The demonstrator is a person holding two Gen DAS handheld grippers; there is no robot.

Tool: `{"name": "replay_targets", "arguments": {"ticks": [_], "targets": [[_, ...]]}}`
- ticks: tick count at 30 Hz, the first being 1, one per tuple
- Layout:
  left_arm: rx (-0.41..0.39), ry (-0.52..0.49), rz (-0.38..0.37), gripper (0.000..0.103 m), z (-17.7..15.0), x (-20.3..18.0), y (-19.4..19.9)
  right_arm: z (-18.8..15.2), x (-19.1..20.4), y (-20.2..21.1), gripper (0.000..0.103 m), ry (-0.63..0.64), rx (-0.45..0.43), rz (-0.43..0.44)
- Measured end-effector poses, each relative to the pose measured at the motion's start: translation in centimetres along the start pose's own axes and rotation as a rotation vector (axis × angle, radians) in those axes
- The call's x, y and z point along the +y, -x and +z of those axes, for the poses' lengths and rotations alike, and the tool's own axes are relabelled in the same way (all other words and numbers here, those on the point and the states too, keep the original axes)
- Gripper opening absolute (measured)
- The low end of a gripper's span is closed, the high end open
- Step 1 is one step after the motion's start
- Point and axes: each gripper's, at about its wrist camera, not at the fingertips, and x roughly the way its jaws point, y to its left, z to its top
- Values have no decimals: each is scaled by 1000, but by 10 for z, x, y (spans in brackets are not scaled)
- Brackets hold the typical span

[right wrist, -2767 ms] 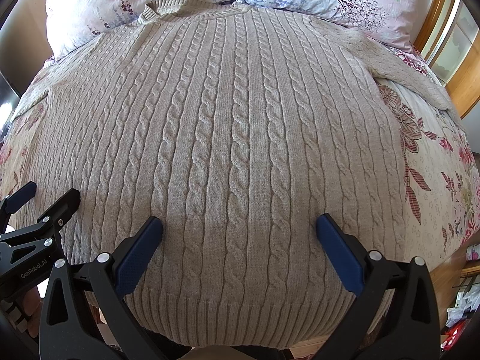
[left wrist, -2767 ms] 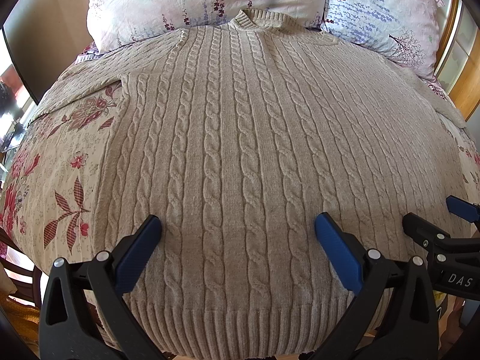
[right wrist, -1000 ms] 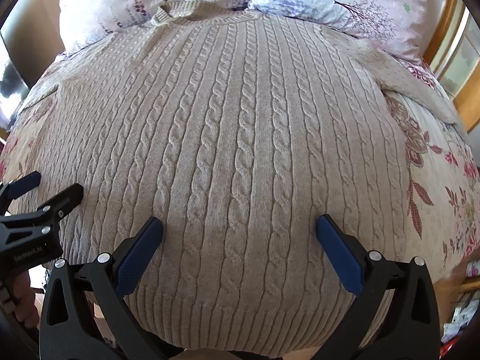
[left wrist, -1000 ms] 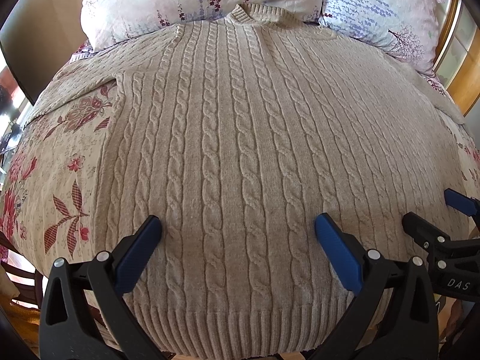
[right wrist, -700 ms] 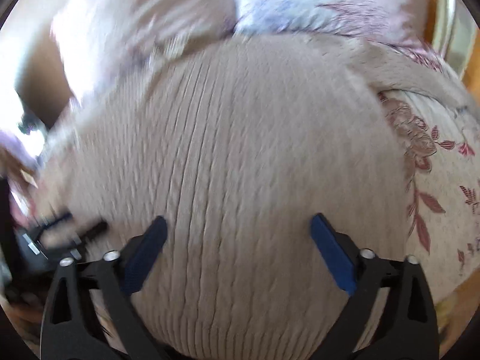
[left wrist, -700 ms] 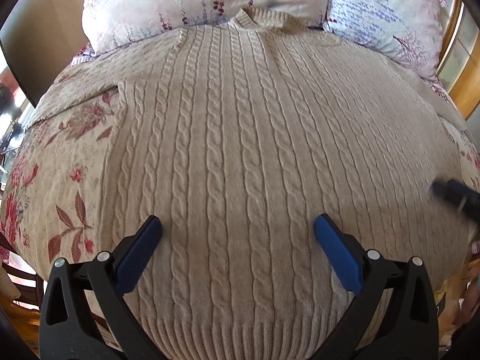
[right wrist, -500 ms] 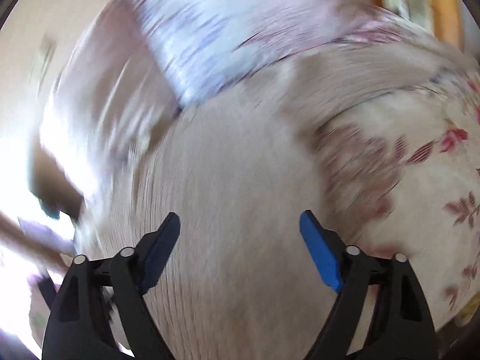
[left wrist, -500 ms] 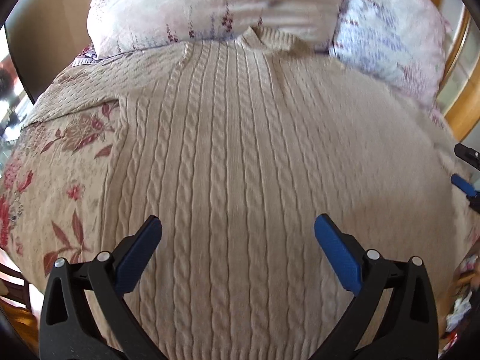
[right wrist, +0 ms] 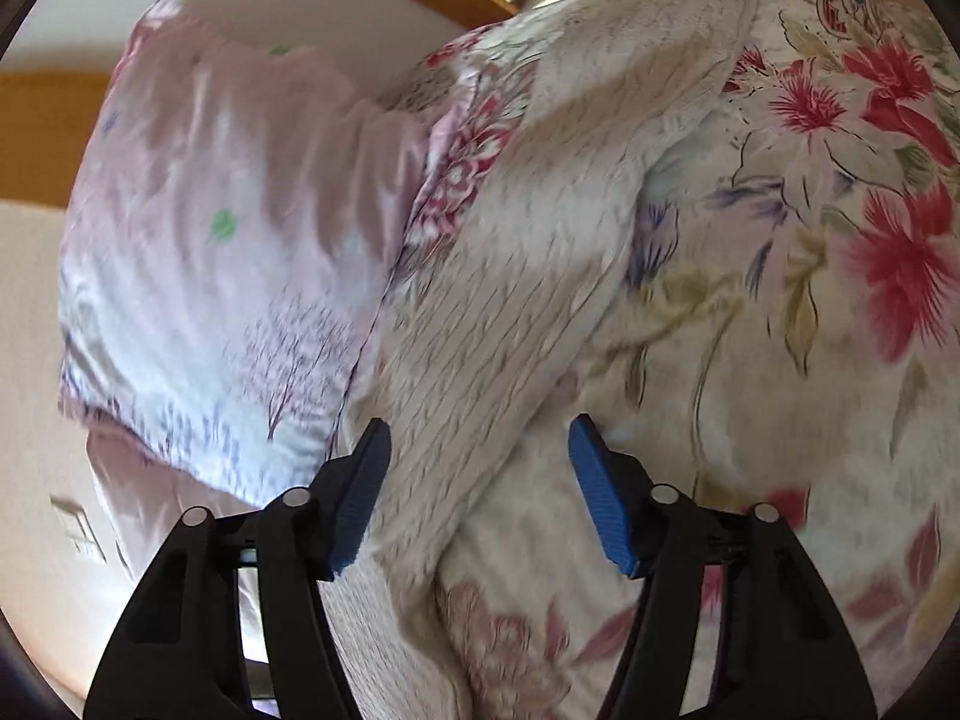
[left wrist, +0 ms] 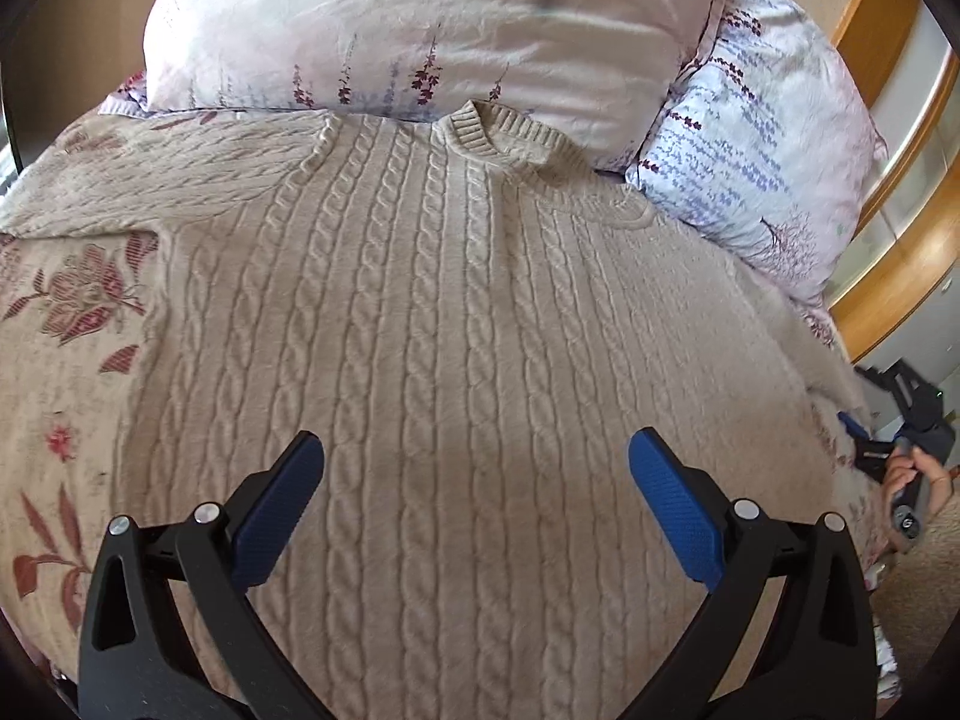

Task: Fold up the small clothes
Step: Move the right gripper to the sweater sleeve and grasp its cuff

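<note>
1. Nearest me, the left gripper (left wrist: pixel 474 480) hangs over the lower half of the sweater (left wrist: pixel 456 324), its blue pads spread wide with nothing caught between them; the knit lies flat beneath, untouched as far as I can see.
2. The sweater is a beige cable-knit, laid out face up on the flowered bedspread (left wrist: pixel 66 324). Raised rope-like cables run in straight columns from the hem end up to the neck, and the cloth looks smooth and unwrinkled across the body.
3. Off at the bed's right edge, a hand (left wrist: pixel 912 474) holds the right gripper (right wrist: pixel 474 492), seen small in the left view.
4. From its own view the right gripper is rolled over sideways. Its jaws have just been closing and stand about half apart, with the sweater's right sleeve (right wrist: pixel 540 228) running between them. The picture is blurred, and the pads do not appear to press on the sleeve.
5. That sleeve stretches away across the red-and-cream flowers of the bedspread, soft and fuzzy-looking.
6. Farther up, the ribbed crew collar (left wrist: pixel 498 138) rests against a pink pillow (left wrist: pixel 432 18).
7. A second, lilac-printed pillow (left wrist: pixel 756 144) sits beside it by the wooden headboard (left wrist: pixel 900 276).
</note>
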Motion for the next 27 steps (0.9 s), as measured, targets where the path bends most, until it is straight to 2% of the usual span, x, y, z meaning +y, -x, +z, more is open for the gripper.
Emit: {"name": "replay_targets", "arguments": {"ticks": [4,6,10,12,16,20,21,23,25,27], "targets": [[-8,16,-15,101,5,-2,-3,15,-6,0,51,-14,-29,-1],[-8,27,-25,101,8,-3,-5,21,-11,1,41,-23,-40,-1],[-5,35,-35,101,11,-5,-9,27,-10,-8,29,-11,-53,-13],[-1,36,-37,101,12,-6,-11,27,-10,-9,17,12,-58,-32],[0,40,-43,101,13,-6,-11,26,-1,-7,11,86,-75,-49],[-4,49,-44,101,15,-2,-10,18,30,5,10,205,-112,-6],[-4,53,-45,101,16,-1,-10,15,42,8,3,236,-112,30],[-6,60,-46,101,17,3,-9,6,62,10,3,286,-103,90],[-7,64,-47,101,17,5,-9,-12,96,10,3,387,-87,147],[-7,67,-50,101,18,7,-8,-30,119,6,3,464,-56,165]]}}
